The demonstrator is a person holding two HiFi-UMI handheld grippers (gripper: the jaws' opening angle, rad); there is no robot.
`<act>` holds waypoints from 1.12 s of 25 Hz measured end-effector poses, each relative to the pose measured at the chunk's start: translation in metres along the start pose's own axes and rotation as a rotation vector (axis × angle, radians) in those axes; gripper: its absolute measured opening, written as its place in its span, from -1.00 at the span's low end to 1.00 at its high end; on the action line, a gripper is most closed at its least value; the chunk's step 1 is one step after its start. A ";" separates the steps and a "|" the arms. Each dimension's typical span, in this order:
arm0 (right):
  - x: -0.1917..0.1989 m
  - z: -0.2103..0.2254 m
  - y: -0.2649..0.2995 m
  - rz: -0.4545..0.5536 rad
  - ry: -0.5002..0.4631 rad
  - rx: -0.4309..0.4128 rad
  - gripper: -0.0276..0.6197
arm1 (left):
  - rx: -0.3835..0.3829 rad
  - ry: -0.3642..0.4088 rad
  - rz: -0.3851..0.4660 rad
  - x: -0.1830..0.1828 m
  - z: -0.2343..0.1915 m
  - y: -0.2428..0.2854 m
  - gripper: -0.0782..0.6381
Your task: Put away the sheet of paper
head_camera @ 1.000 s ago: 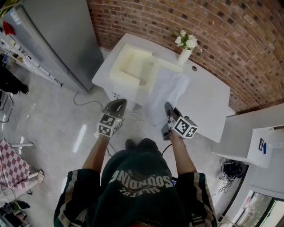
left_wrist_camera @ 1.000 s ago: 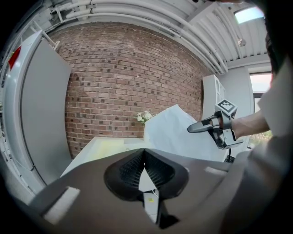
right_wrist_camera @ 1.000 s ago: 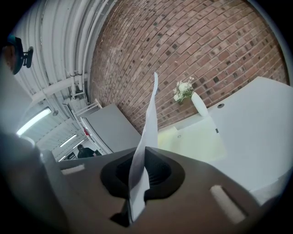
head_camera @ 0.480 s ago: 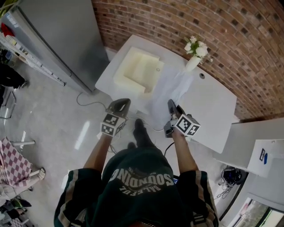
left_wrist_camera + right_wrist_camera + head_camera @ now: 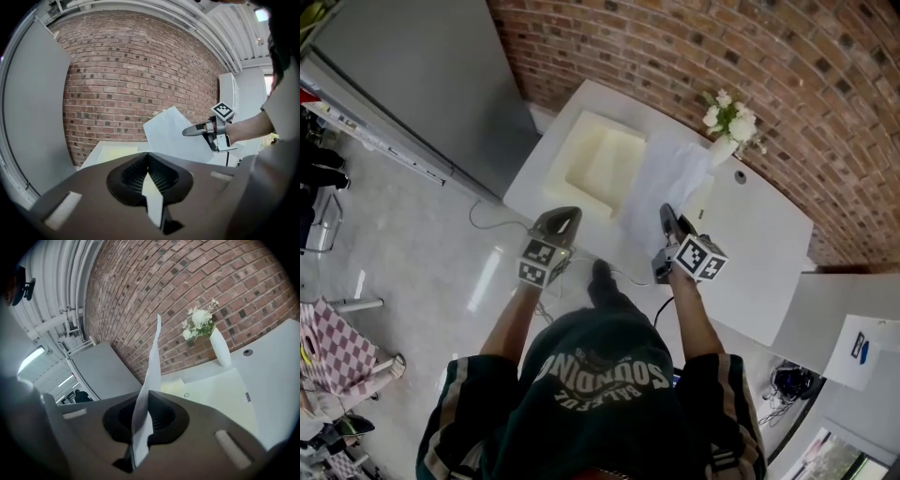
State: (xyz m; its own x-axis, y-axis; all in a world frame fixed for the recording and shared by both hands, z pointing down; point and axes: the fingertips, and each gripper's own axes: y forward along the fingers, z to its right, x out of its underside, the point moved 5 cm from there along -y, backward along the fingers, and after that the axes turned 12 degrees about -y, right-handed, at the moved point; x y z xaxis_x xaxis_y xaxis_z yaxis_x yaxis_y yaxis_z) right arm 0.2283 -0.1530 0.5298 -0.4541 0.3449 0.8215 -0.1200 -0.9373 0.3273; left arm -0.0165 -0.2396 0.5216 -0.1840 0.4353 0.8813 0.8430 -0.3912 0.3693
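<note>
Above the near edge of the white worktop (image 5: 750, 253), the thin white sheet of paper (image 5: 670, 173) is standing up in the air, pinched at its lower edge by the right hand-held gripper (image 5: 667, 212). That hand-held gripper's jaws are pressing tight on the paper. In the right gripper view the sheet is rising edge-on from between them and leaning slightly. In the left gripper view its broad face is showing against the red brick wall (image 5: 131, 65).

The left hand-held gripper (image 5: 570, 214) is hovering beside the right one, well apart from the sheet, just off the worktop's edge. Its jaws are meeting at the tips and are gripping nothing.

Just beyond the sheet, a cream rectangular foam tray with a sunken middle (image 5: 595, 169) is lying on the worktop. Behind the sheet, against the wall, a slim white vase of white flowers (image 5: 727, 131) is standing upright, with a small round hole in the worktop (image 5: 741, 176) near its base.

To the left of the worktop, a tall grey cabinet (image 5: 412, 75) is rising from the glossy pale grey floor (image 5: 422, 272). The person in the dark green printed shirt (image 5: 600, 394) is standing at the worktop's near edge.
</note>
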 end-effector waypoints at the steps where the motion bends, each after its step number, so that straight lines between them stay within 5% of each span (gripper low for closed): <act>1: -0.003 0.004 0.007 -0.001 0.001 0.002 -0.91 | -0.003 -0.003 -0.003 -0.002 -0.003 0.004 -0.75; 15: -0.008 0.054 0.074 -0.048 0.031 0.059 -0.91 | -0.025 -0.059 -0.055 0.005 -0.022 0.045 -0.75; 28: 0.030 0.083 0.098 -0.143 0.123 0.101 -0.91 | -0.038 -0.095 -0.094 0.015 -0.038 0.061 -0.75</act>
State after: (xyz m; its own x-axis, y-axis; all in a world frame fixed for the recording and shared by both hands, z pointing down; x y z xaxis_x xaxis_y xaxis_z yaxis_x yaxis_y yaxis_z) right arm 0.2758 -0.2303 0.6252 -0.5438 0.4594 0.7022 -0.1047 -0.8674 0.4865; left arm 0.0136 -0.2877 0.5681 -0.2110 0.5454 0.8112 0.8041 -0.3750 0.4613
